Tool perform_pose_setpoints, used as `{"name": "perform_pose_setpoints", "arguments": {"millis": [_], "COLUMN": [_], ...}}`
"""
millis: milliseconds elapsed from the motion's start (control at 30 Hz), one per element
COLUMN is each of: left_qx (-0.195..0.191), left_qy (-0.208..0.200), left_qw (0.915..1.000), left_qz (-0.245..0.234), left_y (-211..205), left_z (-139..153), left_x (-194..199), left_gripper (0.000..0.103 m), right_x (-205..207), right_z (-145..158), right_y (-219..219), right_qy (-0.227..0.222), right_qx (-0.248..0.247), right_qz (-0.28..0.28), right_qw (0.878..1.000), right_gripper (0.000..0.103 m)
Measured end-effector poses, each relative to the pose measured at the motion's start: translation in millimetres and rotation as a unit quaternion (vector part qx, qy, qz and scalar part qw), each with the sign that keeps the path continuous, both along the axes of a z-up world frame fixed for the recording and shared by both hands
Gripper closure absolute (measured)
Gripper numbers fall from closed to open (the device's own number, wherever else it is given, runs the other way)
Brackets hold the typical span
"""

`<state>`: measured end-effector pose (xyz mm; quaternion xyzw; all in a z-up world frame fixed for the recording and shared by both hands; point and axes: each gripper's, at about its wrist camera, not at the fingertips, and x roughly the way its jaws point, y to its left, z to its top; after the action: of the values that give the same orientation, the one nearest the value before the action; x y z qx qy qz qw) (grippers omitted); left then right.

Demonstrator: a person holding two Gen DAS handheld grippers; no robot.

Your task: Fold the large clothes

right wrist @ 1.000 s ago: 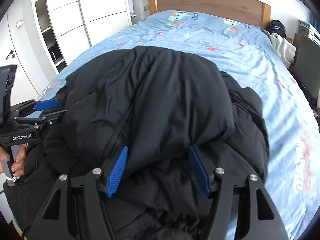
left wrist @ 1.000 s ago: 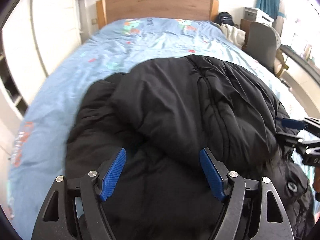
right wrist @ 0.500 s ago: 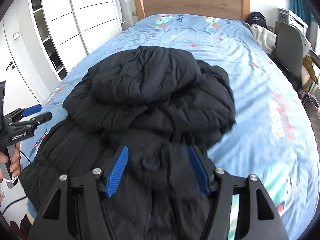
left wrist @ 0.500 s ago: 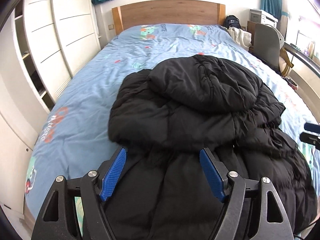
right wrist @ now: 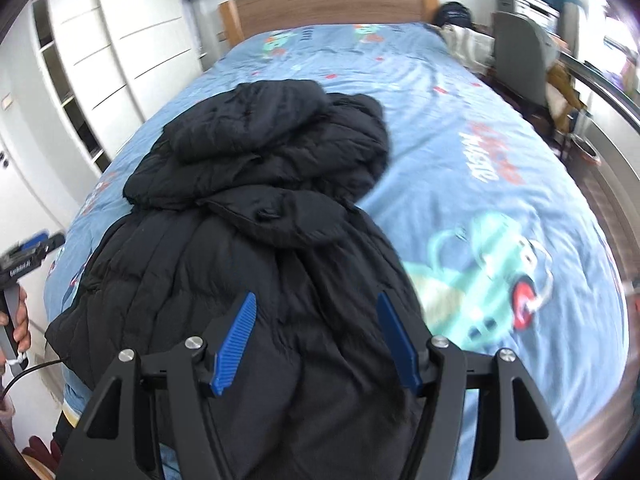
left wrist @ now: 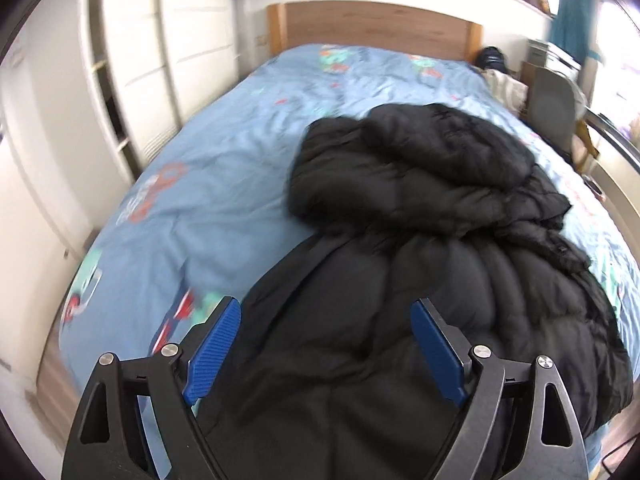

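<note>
While lying lengthwise on bed (left wrist: 224, 168), jacket (left wrist: 420, 248) points hood (right wrist: 248, 120) toward headboard (right wrist: 328, 4).

We found open bedsheet (left wrist: 224, 168) left of the black puffer jacket (left wrist: 432, 240), running up to the far headboard (left wrist: 372, 28), with a white wardrobe (left wrist: 160, 60) walling that left side. Right of the jacket the sheet lay open too, hemmed at the far right by a grey chair (right wrist: 520, 56). Our left gripper (left wrist: 325, 344) and right gripper (right wrist: 316, 340) stood with fingers spread above the bulky near hem.
</note>
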<state>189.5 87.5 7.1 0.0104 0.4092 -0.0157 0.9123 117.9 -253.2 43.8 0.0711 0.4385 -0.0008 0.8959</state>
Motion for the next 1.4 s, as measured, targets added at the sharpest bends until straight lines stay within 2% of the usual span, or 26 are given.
{"name": "perform_pose_setpoints", "arguments": {"millis": [67,233,400,533,700,867,933,1000,1133,1300,1400], "left_qx": [-0.007,0.033,0.036,0.036,-0.008,-0.027,-0.049,-0.092,-0.169,-0.207,-0.227], "left_qy": [0.012,0.020,0.031,0.057,0.097,0.135,0.152,0.163,0.188,0.199,0.197], "left_qw": [0.9996,0.9953,0.9871,0.9835,0.9831,0.9839,0.9824,0.9788,0.9653,0.9574,0.9537], "left_qz": [0.026,0.089,0.153,0.168,0.155,0.114,0.097,0.083,0.066,0.030,0.015], "left_y": [28.4,85.7,140.8,165.6,170.6,156.8,152.8,151.8,145.8,125.6,117.5], "left_z": [-8.2,-18.4,-20.0,-29.6,-55.4,-87.5,-101.2,-112.6,-129.7,-135.9,-135.9], "left_x": [-9.4,-31.6,-55.6,-61.2,-59.1,-51.9,-48.4,-46.5,-44.4,-53.6,-58.7], "left_gripper": [0.017,0.017,0.015,0.014,0.013,0.013,0.013,0.013,0.013,0.015,0.025], "right_x": [-16.0,-50.0,-72.6,-79.1,-72.9,-65.0,-64.1,-63.0,-59.3,-55.6,-54.4], "right_z": [2.4,0.0,-14.1,-37.3,-75.3,-103.9,-113.9,-121.4,-130.0,-134.7,-137.0], "right_y": [-14.0,-45.6,-68.6,-79.9,-76.2,-61.7,-57.1,-51.6,-44.5,-36.3,-31.7], "right_qy": [-0.005,-0.007,-0.002,0.015,0.045,0.084,0.097,0.106,0.118,0.132,0.136], "right_qx": [0.003,0.016,0.045,0.113,0.176,0.180,0.185,0.185,0.186,0.193,0.195], "right_qz": [-0.022,-0.068,-0.099,-0.107,-0.095,-0.080,-0.073,-0.071,-0.071,-0.059,-0.052], "right_qw": [1.000,0.998,0.994,0.988,0.979,0.977,0.975,0.974,0.973,0.970,0.970], "right_gripper": [0.029,0.028,0.027,0.023,0.022,0.021,0.021,0.021,0.021,0.021,0.021]}}
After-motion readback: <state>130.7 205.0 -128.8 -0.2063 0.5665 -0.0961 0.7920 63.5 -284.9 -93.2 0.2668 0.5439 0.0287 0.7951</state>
